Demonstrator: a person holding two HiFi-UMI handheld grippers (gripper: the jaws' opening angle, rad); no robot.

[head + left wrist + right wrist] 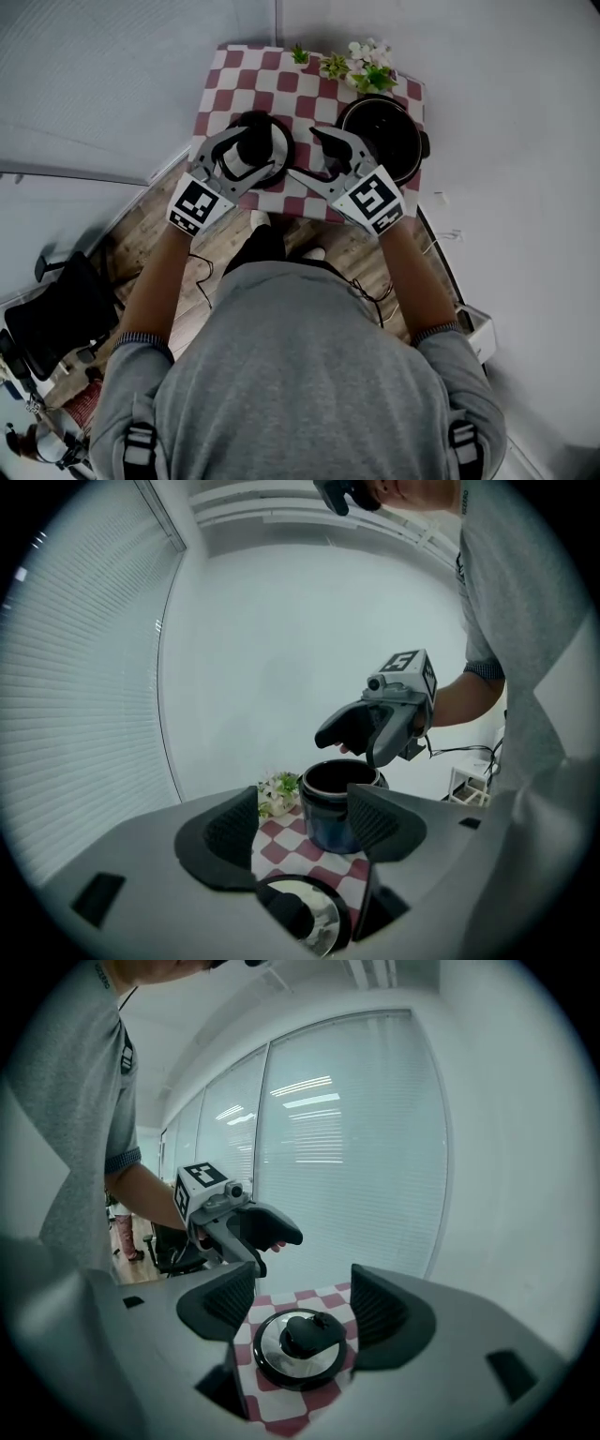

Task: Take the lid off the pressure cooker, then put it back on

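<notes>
The pressure cooker's lid [258, 141], shiny with a black knob, lies on the checkered tablecloth [309, 94] to the left of the pot. The black pot [384, 131] stands uncovered at the table's right. My left gripper [242, 161] hovers over the lid, open and empty. My right gripper [330, 150] hangs between lid and pot, also open and empty. In the left gripper view the lid [305, 916] lies low beneath the left gripper [302, 827], with the pot [330, 808] and the right gripper [370, 728] beyond. The right gripper view shows the lid [298, 1344] below the right gripper [302, 1302], apart from it.
Artificial flowers [366, 66] and a small green plant [300, 54] stand along the table's far edge. The table is small and set against the wall. An office chair [52, 309] stands on the floor at left, a white box [473, 328] at right.
</notes>
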